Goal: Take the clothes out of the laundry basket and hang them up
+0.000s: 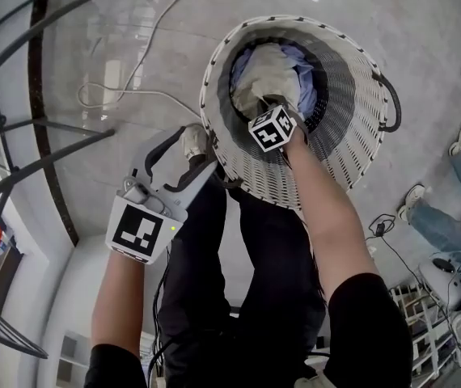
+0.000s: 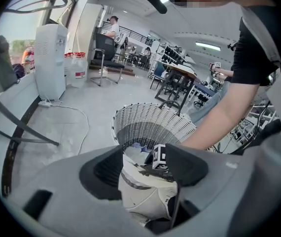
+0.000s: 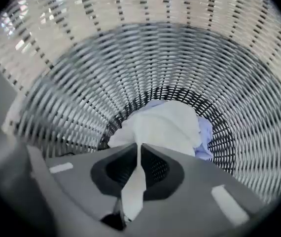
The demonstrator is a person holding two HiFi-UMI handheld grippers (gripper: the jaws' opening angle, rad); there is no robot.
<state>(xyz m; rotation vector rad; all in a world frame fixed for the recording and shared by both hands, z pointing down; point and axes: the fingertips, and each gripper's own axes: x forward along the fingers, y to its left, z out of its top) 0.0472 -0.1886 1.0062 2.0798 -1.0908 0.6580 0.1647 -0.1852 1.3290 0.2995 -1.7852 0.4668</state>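
R gripper (image 3: 139,149) points steeply down into the laundry basket (image 1: 352,128), fingers clamped on a thin fold of the cream garment (image 3: 165,125), prob. to lift it out; L gripper (image 2: 145,157) hovers outside at the basket's 8 o'clock, fingers apart, empty, ready to help; garment is crumpled and soft, atop a lilac piece (image 3: 205,132) at its 3 o'clock.

Pale grey floor (image 1: 425,23), white cable (image 2: 85,115), office desks (image 2: 185,69) beyond.

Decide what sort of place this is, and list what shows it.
Probably an open-plan office or workshop, not a home: rows of desks, a person at a workstation at the back, and a white floor-standing unit with jugs beside it.
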